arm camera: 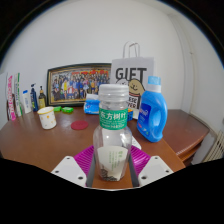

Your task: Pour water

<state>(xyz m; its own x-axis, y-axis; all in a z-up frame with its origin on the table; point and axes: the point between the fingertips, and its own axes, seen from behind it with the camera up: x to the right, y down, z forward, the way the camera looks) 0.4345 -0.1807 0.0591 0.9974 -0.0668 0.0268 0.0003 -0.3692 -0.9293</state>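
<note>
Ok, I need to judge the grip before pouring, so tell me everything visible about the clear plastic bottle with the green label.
The clear plastic bottle with the green label stands upright between the gripper fingers, whose pink pads flank its lower body; contact looks close but cannot be confirmed. It has a whitish cap, a ribbed shoulder and a green band with white characters. Its lower part looks clear; the water level is unclear. The base is hidden. It stands over the brown wooden table, ahead of the blue detergent jug.
</note>
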